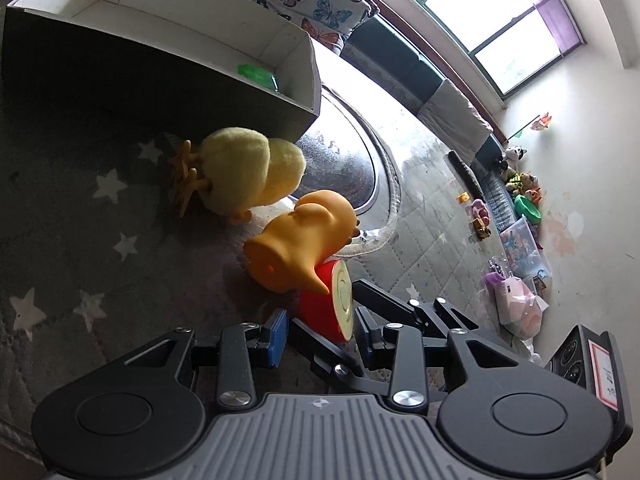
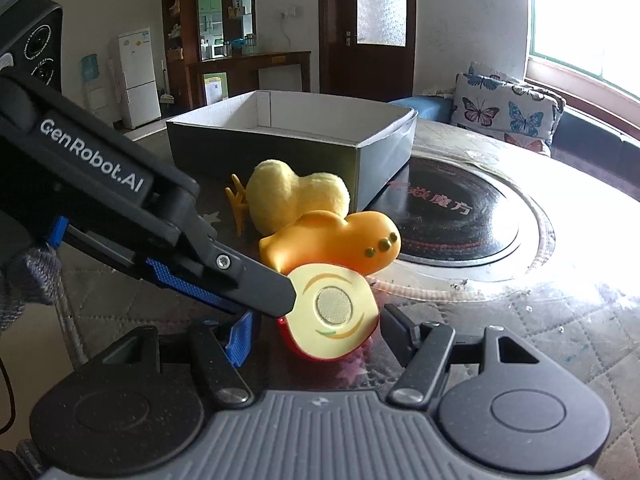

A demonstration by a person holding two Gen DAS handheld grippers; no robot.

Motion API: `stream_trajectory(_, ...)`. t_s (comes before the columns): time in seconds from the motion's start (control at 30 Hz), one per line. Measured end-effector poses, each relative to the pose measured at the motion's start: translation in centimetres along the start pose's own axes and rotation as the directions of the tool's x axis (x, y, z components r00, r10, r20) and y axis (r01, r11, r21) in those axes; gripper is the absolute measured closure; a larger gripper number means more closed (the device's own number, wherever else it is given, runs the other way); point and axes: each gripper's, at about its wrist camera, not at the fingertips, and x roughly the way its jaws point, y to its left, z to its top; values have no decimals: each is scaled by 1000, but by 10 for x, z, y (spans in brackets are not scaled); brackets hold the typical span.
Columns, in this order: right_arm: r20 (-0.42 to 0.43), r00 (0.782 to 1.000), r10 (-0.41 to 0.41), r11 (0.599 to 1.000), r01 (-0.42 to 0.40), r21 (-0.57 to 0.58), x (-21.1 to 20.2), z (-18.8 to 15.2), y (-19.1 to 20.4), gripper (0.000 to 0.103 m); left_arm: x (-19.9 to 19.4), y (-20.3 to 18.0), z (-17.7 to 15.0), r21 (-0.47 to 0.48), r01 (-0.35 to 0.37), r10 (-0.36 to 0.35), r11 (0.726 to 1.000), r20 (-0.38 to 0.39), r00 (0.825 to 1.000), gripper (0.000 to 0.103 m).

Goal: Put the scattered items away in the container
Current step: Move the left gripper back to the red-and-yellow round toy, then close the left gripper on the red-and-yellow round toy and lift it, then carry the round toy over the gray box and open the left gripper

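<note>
Left wrist view centres on a red toy apple half (image 1: 326,312), lying on its side on the star-patterned mat (image 1: 80,240) with its cream cut face turned sideways. Both grippers are at it. The left gripper (image 1: 320,330) has its jaws spread wide with the apple half between them; whether the blue pads actually press on it cannot be told. The right gripper (image 2: 316,330) straddles the same piece from the other side, its jaws partly apart with gaps showing on both sides of the fruit, so it grips nothing; one finger of the left gripper (image 2: 256,280) crosses in front and touches the cut face's edge.

Just behind the apple half, touching it, lies an orange rubber duck (image 1: 300,248) tipped over. Beyond the duck, a fluffy yellow chick (image 1: 248,172) with orange feet also lies on its side. Farther still from the apple half stands the dark cardboard box (image 1: 152,76), open-topped, with something green (image 1: 258,76) inside. A butterfly cushion (image 2: 504,108) lies well past the box.
</note>
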Motion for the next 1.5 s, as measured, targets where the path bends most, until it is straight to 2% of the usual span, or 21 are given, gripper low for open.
stream_trajectory(0.2, -3, 1000, 0, 1000, 0, 11, 4, 1, -4, 36, 4, 3, 2, -20, 6, -6, 1000, 2, 1000, 65)
stream_trajectory(0.37, -8, 1000, 13, 1000, -13, 18, 5, -1, -3, 43, 5, 6, 1, -27, 9, -9, 1000, -2, 1000, 65)
stream_trajectory(0.73, -6, 1000, 31, 1000, -31, 5, -2, -4, 10, 44, 5, 14, -4, -38, -1, 1, 999, -14, 1000, 65)
stream_trajectory(1.03, -1, 1000, 16, 1000, -16, -9, -6, -3, 19, 45, -4, 16, -8, -20, 8, -8, 1000, -13, 1000, 67)
stream_trajectory(1.2, 19, 1000, 10, 999, -9, -30, -15, 5, 26, 45, -21, 12, -7, 2, 21, -21, 1000, 14, 1000, 67)
stream_trajectory(1.5, 94, 995, 18, 995, -9, -96, -29, 42, 40, 45, -60, 6, 11, 47, 36, -41, 998, 111, 993, 67)
